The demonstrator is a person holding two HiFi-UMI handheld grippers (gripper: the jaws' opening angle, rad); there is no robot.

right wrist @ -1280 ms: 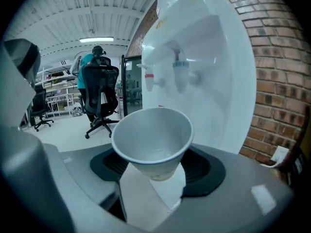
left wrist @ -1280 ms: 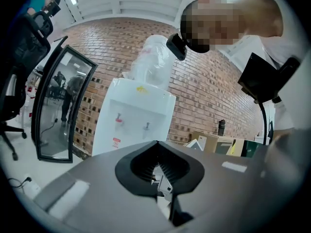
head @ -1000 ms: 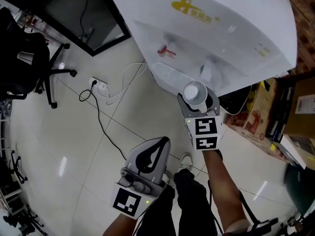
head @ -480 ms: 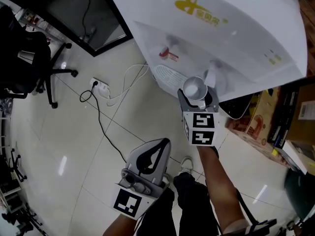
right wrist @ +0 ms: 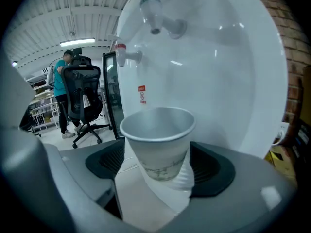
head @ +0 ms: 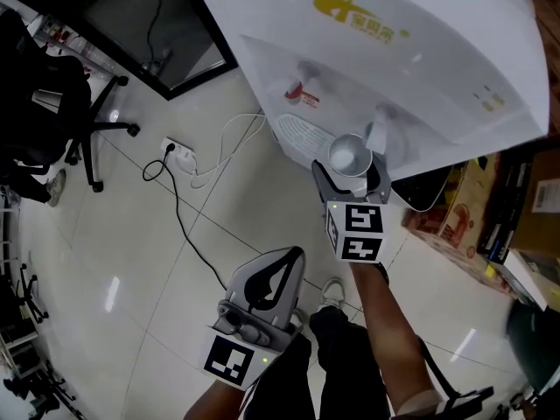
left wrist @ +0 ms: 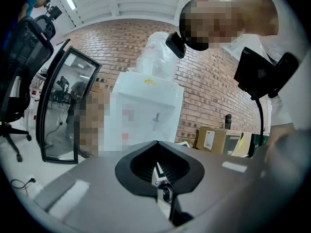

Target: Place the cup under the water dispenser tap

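One move left, by judgement: draw right gripper straight back, level, no brushing cup. Jaws just opened wide; cup loose between them, visibly clear of left pad, sitting below tap of dispenser. Avoid any twist on exit: light paper, easily tipped. Left gripper closed, empty, held low.

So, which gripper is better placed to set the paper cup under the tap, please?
The right gripper, whose jaws have just been opening, has the paper cup between them by the tap; the shut left gripper hangs back.
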